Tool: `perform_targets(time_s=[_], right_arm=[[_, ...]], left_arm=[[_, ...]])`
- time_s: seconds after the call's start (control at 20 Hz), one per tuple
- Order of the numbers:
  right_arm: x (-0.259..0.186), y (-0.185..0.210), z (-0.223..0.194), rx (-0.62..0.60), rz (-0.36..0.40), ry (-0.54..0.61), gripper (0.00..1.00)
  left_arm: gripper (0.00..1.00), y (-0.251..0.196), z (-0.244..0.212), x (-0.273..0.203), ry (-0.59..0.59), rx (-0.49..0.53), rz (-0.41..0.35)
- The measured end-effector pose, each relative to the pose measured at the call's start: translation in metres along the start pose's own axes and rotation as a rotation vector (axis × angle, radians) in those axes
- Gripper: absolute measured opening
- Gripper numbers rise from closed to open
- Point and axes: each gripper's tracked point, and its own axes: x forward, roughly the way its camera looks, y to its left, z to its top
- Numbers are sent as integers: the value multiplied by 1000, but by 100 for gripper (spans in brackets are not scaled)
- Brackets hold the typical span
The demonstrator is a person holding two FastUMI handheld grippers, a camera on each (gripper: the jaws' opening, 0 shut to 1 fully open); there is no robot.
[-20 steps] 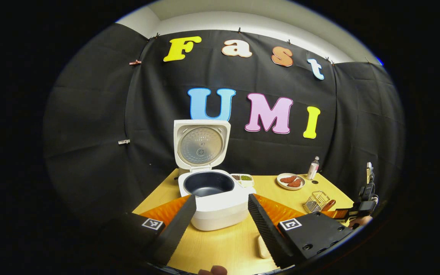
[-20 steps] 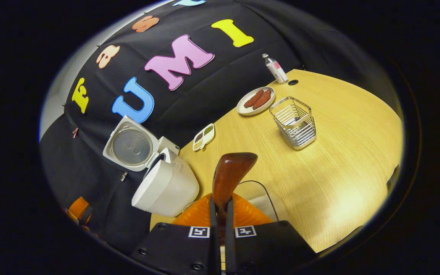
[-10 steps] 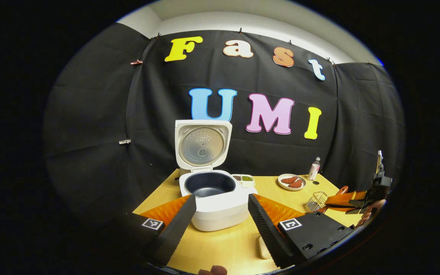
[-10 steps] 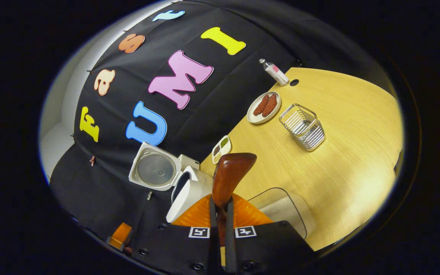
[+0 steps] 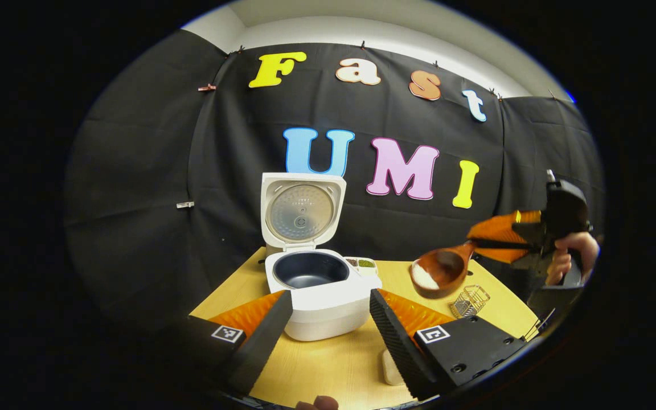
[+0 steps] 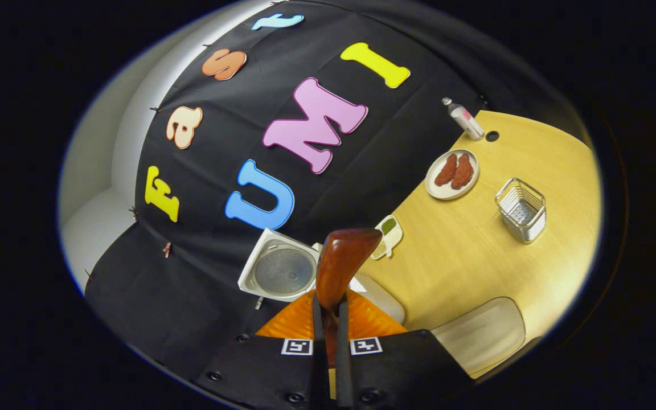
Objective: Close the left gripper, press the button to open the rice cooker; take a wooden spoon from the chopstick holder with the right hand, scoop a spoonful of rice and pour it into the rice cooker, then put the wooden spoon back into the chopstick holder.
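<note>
Yellow wooden table [image 5: 328, 364] under a loaded spoon on its way to the open rice cooker [image 5: 319, 296].

At left the left gripper [image 5: 328, 316] hangs with jaws wide and empty in front of the cooker; the dark inner pot [image 5: 311, 272] is free. To the right, the right gripper [image 5: 507, 244] clamps the handle of the wooden spoon [image 5: 442, 272], which carries white rice in the air, well apart from the pot. A tilt or a jerk could spill grains on the table. The wire chopstick holder [image 5: 470, 300] waits below.
</note>
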Motion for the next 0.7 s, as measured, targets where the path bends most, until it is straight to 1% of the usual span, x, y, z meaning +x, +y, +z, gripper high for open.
perform_targets(time_s=[0.05,0.35,0.55,0.7], right_arm=[[9,12,-1,9,14,2,9],[55,63,-8,51,41,4,9],[87,86,-14,12,41,3,9],[112,96,-20,-36,29,-7,9]], left_arm=[[95,1,-1,-1,0,0,1],[95,7,-4,2,0,-1,9],[95,12,-7,5,6,-16,4],[95,17,-7,10,1,-14,3]])
